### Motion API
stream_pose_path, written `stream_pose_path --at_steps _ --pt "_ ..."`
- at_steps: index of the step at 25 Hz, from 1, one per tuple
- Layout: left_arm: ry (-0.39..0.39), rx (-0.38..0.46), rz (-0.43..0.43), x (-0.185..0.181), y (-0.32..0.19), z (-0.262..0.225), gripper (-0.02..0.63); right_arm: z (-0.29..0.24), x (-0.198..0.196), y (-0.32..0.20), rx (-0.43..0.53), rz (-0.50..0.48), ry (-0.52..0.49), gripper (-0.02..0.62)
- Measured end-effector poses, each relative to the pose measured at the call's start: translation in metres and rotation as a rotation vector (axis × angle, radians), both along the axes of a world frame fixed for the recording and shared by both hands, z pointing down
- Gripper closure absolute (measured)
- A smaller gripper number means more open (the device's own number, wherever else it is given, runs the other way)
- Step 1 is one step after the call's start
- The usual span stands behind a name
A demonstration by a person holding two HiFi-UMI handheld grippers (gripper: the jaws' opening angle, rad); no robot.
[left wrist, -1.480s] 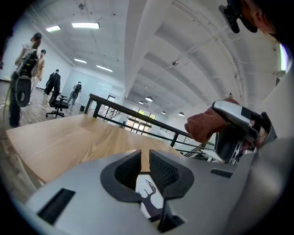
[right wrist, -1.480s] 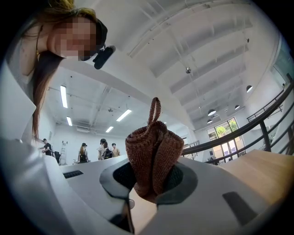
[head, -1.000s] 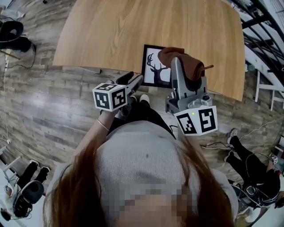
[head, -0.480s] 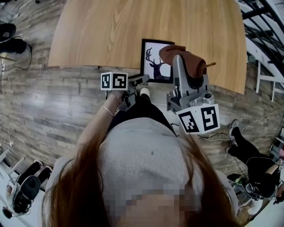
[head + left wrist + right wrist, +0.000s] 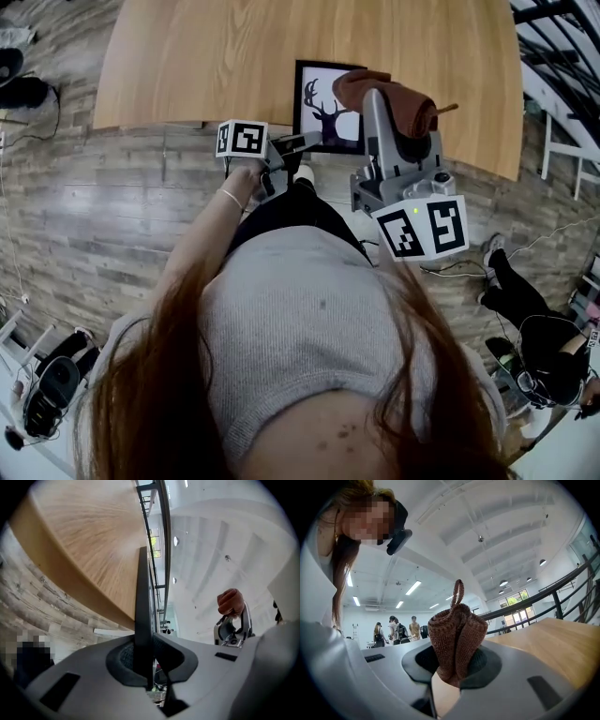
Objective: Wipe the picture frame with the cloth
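Observation:
The black picture frame (image 5: 319, 112) with a deer silhouette lies at the near edge of the wooden table (image 5: 234, 56). My left gripper (image 5: 302, 143) reaches its near left corner. In the left gripper view the frame (image 5: 142, 597) stands edge-on between the jaws of that gripper (image 5: 143, 656), which are closing, pads against it. My right gripper (image 5: 377, 101) hovers over the frame's right side, shut on a bunched brown cloth (image 5: 389, 105). The right gripper view shows the cloth (image 5: 457, 634) sticking up from the jaws of that gripper (image 5: 454, 660).
The table edge (image 5: 93, 536) runs past the frame, with plank floor (image 5: 112, 206) below it. A seated person (image 5: 534, 347) is on the floor at right. Black gear (image 5: 23, 84) lies at the far left. Several people (image 5: 396, 630) stand far off.
My left gripper has moved up to the frame's near edge, rolled over, and its jaws have come in on the frame. The right gripper with the cloth has stayed put.

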State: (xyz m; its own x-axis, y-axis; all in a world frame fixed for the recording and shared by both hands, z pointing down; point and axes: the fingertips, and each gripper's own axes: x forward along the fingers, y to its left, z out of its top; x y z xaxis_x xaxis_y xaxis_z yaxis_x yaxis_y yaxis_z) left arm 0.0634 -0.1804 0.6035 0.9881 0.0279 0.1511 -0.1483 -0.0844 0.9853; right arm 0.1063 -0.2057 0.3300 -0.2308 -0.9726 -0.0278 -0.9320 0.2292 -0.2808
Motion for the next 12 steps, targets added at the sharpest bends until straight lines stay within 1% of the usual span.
stream_pose_path --at_steps 2,5,8,11,12 --pt "0.03 0.002 -0.015 0.001 -0.005 -0.002 0.563 -0.002 -0.001 -0.003 0.011 -0.004 0.002 0.499" --pt "0.085 0.021 -0.01 -0.001 0.0 -0.009 0.572 -0.003 -0.003 -0.001 0.016 -0.007 0.002 0.499" --pt "0.143 0.012 -0.001 -0.002 0.002 -0.013 0.577 -0.006 -0.004 -0.006 0.021 -0.009 0.003 0.499" --pt "0.266 0.007 0.014 0.006 0.005 -0.036 0.58 -0.012 -0.002 -0.009 0.032 -0.014 0.006 0.499" --pt "0.283 0.013 0.018 0.011 0.006 -0.043 0.58 -0.014 0.002 -0.009 0.037 -0.014 0.007 0.499"
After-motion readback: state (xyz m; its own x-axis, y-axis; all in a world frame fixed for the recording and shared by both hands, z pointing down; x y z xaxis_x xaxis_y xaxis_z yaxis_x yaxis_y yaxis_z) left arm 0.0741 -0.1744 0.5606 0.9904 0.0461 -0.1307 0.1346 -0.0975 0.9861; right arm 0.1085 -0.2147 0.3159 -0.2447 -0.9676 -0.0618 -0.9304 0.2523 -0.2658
